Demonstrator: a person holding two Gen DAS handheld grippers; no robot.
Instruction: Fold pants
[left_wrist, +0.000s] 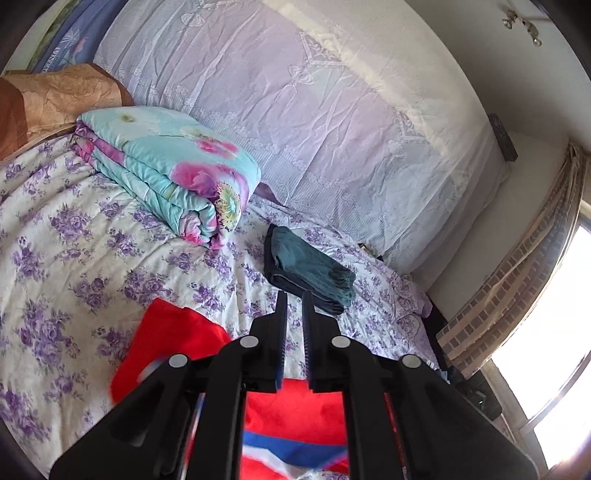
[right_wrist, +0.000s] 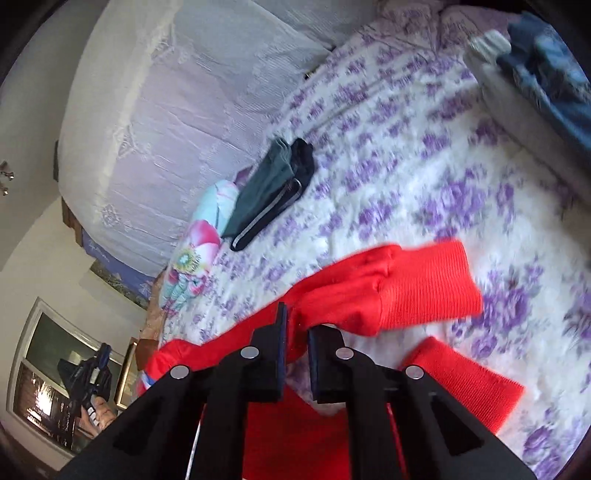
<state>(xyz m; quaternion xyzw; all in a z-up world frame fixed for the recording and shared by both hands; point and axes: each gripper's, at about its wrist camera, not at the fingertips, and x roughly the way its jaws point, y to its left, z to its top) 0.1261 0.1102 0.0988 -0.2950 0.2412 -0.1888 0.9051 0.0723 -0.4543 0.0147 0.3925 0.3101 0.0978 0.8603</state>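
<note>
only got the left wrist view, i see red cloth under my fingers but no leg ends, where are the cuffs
Observer: The red pants end in two ribbed cuffs, which lie apart on the purple-flowered white bedsheet: the upper cuff and the lower cuff.
Operator: is the right gripper on anything
Observer: The right gripper looks closed, with a bunched fold of the red leg between its fingers, just short of the upper cuff.
Operator: anything lying past the cuffs
Observer: A blurred blue cloth sits at the far edge of the bed, well clear of the pants.
</note>
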